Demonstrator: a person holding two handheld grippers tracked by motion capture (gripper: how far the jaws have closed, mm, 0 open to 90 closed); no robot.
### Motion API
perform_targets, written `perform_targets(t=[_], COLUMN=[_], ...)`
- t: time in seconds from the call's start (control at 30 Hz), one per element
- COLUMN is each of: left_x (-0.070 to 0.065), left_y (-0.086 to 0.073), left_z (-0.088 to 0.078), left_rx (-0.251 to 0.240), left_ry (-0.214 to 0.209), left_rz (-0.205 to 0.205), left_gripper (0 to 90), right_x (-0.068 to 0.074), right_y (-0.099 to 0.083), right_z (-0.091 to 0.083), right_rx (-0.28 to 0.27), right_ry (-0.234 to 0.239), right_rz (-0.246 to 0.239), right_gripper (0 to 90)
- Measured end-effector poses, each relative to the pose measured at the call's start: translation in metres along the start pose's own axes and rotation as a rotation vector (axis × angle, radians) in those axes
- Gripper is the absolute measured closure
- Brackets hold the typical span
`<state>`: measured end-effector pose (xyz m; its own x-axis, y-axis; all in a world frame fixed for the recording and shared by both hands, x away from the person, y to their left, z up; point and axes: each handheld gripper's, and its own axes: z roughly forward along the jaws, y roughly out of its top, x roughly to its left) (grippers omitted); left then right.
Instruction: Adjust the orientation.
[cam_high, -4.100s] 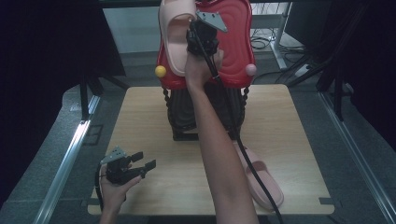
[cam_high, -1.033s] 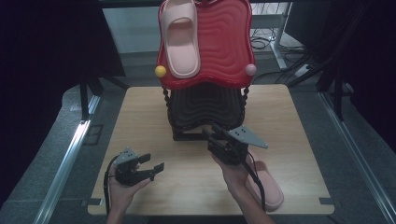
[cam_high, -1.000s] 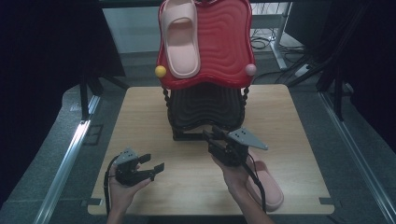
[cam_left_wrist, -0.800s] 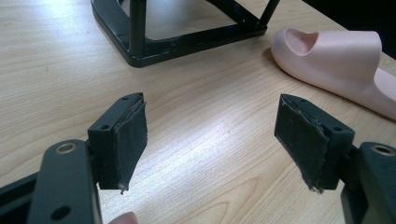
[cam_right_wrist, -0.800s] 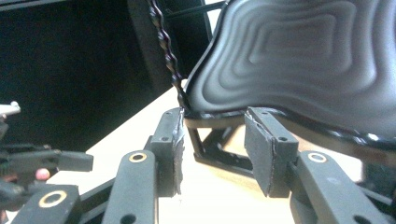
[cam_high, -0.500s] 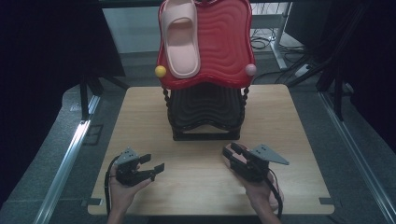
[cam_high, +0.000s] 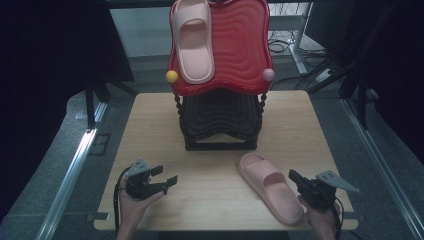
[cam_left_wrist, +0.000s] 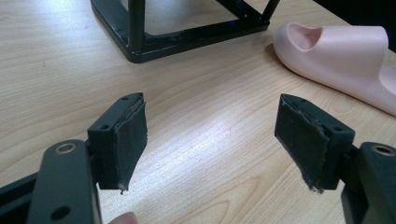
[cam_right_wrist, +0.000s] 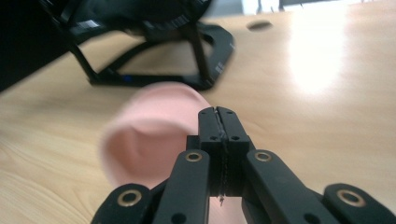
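One pink slipper (cam_high: 270, 192) lies flat on the wooden table (cam_high: 150, 125) at the front right, its toe toward the rack. A second pink slipper (cam_high: 192, 42) rests on the red top tier (cam_high: 240, 45) of the shoe rack. My right gripper (cam_high: 293, 175) is low beside the lying slipper's right edge; its jaws have just been closing and are shut with nothing between them. The right gripper view has the shut right gripper (cam_right_wrist: 219, 122) in front of the blurred slipper (cam_right_wrist: 149, 133). My left gripper (cam_high: 167, 175) is held open at the front left, with nothing between the jaws of the left gripper (cam_left_wrist: 215, 140).
The rack's black lower tier (cam_high: 220, 117) and base frame (cam_left_wrist: 177, 35) stand mid-table behind both hands. The slipper (cam_left_wrist: 345, 51) lies to the right in the left gripper view. Yellow (cam_high: 171, 76) and pink (cam_high: 268, 74) knobs stick out at the red tier's corners.
My right hand has moved right and down toward the table's front edge, uncovering the lying slipper, and its jaws have closed. The left hand has stayed put.
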<state>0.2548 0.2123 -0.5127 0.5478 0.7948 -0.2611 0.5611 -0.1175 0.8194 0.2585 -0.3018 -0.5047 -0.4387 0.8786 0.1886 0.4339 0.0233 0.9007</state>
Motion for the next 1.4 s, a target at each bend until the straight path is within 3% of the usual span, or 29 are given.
perform_targets(t=[0.2, 0.5, 0.6, 0.7, 0.9, 1.1, 1.27, 1.4], left_x=[0.002, 0.000, 0.000, 0.001, 0.000, 0.000, 0.001, 0.001], left_y=[-0.001, 0.000, 0.000, 0.000, 0.000, 0.000, 0.000, 0.000], left_z=[0.000, 0.001, 0.000, 0.000, 0.000, 0.001, 0.000, 0.000], left_rx=[0.001, 0.003, 0.001, -0.002, -0.002, 0.000, -0.002, -0.005], left_ry=[0.001, 0.000, 0.001, 0.000, -0.004, -0.005, -0.006, -0.011], left_rz=[-0.002, 0.000, -0.007, -0.004, -0.009, -0.011, -0.011, -0.008], left_gripper=[25.3, 25.4, 25.3, 25.3, 25.3, 25.3, 25.3, 25.7], right_x=[-0.023, -0.015, -0.011, -0.001, 0.032, 0.064, 0.084, 0.084], right_y=[-0.020, -0.037, -0.041, -0.044, -0.052, -0.051, -0.050, -0.049], right_z=[-0.010, -0.014, -0.015, -0.018, -0.015, 0.002, 0.016, 0.015], right_rx=[0.108, 0.215, 0.231, 0.239, 0.267, 0.289, 0.301, 0.290], right_ry=[-0.127, -0.094, -0.073, -0.014, 0.110, 0.184, 0.213, 0.213], right_rz=[-0.056, -0.107, -0.112, -0.138, -0.200, -0.248, -0.280, -0.276], right_gripper=[89.9, 90.0, 90.0, 90.0, 90.0, 90.0, 90.0, 90.0])
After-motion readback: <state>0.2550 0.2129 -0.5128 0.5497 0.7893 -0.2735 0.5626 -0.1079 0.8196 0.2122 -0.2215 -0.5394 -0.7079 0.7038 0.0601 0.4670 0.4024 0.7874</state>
